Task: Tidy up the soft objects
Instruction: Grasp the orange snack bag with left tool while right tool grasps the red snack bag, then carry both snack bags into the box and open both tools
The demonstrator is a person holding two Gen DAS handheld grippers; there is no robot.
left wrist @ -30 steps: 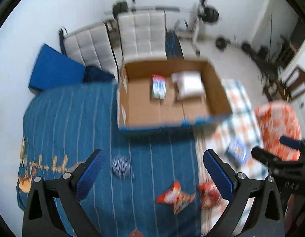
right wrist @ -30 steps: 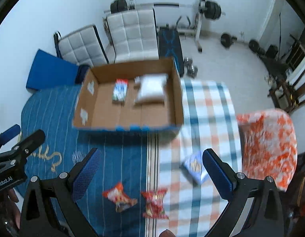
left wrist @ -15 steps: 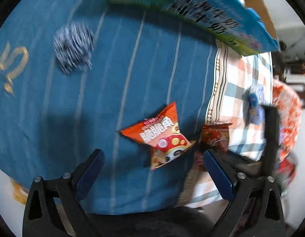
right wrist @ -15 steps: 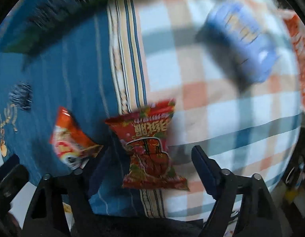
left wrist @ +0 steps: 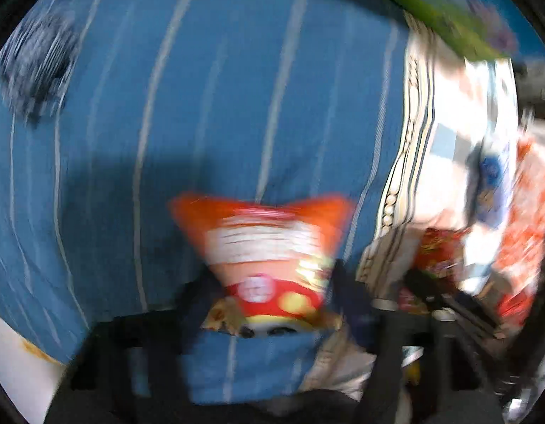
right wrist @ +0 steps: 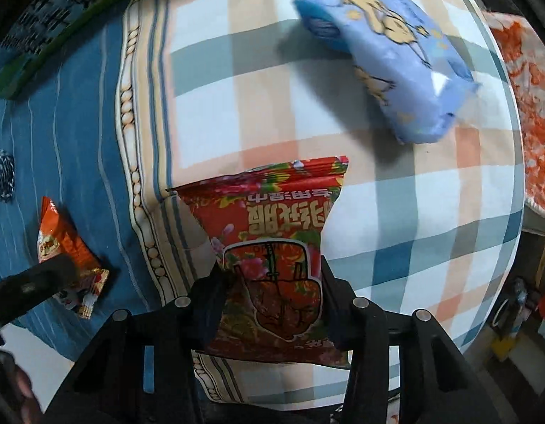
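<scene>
- Two snack packets in hand at once, one per gripper, both lying on the bed.
- Right gripper [right wrist: 269, 282]: jaws narrowed onto the lower half of the red flowered packet [right wrist: 272, 243], pads pressed against both its sides; packet flat on the checked cover [right wrist: 396, 212], just beside the seam with the blue striped sheet [right wrist: 78, 123].
- Left gripper [left wrist: 269, 296]: badly blurred; jaws flanking the bottom of the orange packet [left wrist: 265, 247] on the blue sheet, apparently closing on it, though firm contact cannot be told.
- Seen from the right wrist, orange packet [right wrist: 65, 247] with a dark finger across it.
- Also untouched: blue tissue pack [right wrist: 385, 53] up on the checked cover, well apart from the red packet; small striped ball of yarn [right wrist: 2, 173] at the far left.
- Printed side of a box [right wrist: 60, 10] at the top edge, likely the place for the goods.
- Step judged: grasping, early in the sorting.
- Next: firm but gentle squeeze, straight lift to clear the fabric, then carry toward the box; puffed bags liable to slip or crumple.
</scene>
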